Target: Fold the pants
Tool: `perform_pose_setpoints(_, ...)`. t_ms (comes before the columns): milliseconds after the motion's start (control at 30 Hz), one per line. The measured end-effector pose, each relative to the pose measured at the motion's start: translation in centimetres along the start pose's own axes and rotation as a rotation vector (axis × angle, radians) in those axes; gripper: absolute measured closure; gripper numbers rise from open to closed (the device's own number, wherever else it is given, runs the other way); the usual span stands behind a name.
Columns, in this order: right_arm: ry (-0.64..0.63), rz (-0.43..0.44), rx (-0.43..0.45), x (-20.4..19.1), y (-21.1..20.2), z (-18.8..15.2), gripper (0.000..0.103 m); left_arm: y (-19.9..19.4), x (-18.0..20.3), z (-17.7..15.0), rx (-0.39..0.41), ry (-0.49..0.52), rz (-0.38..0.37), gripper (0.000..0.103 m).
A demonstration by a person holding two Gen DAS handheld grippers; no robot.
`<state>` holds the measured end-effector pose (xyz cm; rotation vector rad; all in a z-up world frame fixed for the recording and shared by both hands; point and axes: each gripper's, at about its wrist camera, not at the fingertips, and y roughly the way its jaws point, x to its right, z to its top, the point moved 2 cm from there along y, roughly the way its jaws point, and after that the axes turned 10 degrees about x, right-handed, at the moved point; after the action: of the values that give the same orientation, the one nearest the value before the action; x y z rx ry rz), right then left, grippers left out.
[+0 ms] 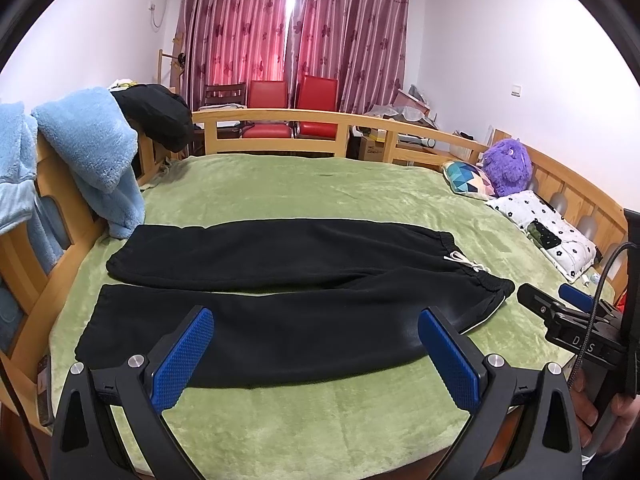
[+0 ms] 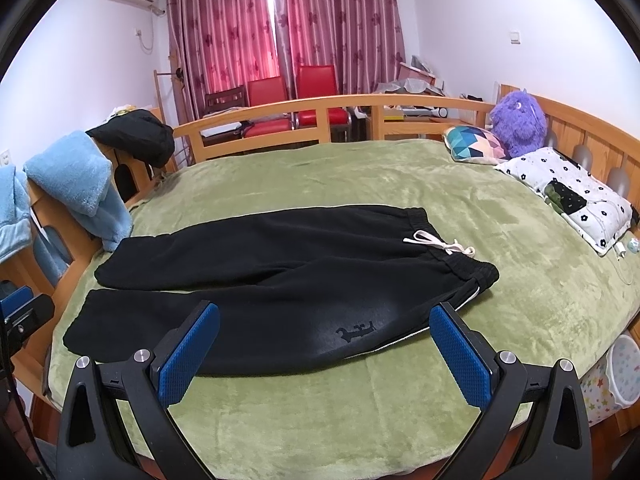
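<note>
Black sweatpants (image 1: 280, 300) lie flat and unfolded on the green bed cover (image 1: 304, 188), legs to the left, waistband with a white drawstring (image 1: 468, 262) to the right. They also show in the right wrist view (image 2: 280, 280), with a small dark logo (image 2: 356, 333) on the near leg. My left gripper (image 1: 316, 344) is open and empty, above the near leg's front edge. My right gripper (image 2: 324, 344) is open and empty, above the near hip area; it also shows in the left wrist view (image 1: 568, 312) at the right.
A wooden bed rail (image 1: 280, 120) rings the bed. Light blue fleece (image 1: 92, 152) and a dark garment (image 1: 160, 116) hang on the left rail. Pillows (image 1: 548, 224) and a purple plush toy (image 1: 508, 168) lie at the right. Red chairs (image 1: 296, 100) stand behind.
</note>
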<state>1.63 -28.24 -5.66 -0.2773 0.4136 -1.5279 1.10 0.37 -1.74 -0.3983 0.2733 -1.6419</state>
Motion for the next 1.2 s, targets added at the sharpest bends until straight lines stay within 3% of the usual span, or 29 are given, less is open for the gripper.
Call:
perform_pose_setpoints(400,-0.01,0.005,-0.011,-0.2,0.4,-0.2,0.0,-0.2,-0.3,0.5,0.028,0.01,0.025,0.0)
perform_pose_setpoints(700,0.008,0.081,0.015,-0.2,0.6,-0.5,0.0,1.1,-0.4,-0.2,0.009,-0.015,0.071,0.0)
perform_pose_setpoints(900,0.009,0.053,0.049,1.4,3.2,-2.5,0.0,4.4,-2.7,-3.0,-0.047,-0.072,0.097,0.001)
perform_pose_setpoints(1000,0.022,0.06,0.064,2.2,4.9,-3.2,0.0,6.3,-4.7,-4.9,-0.09,-0.136,0.105,0.006)
perform_pose_setpoints(1100,0.022,0.009,0.005,2.8,7.3,-3.8,0.005,8.0,-7.4,-7.5,-0.135,-0.227,0.103,0.008)
perform_pose_setpoints(1200,0.022,-0.001,-0.016,3.1,9.0,-3.9,0.006,9.5,-10.4,-10.1,-0.183,-0.247,0.175,0.01)
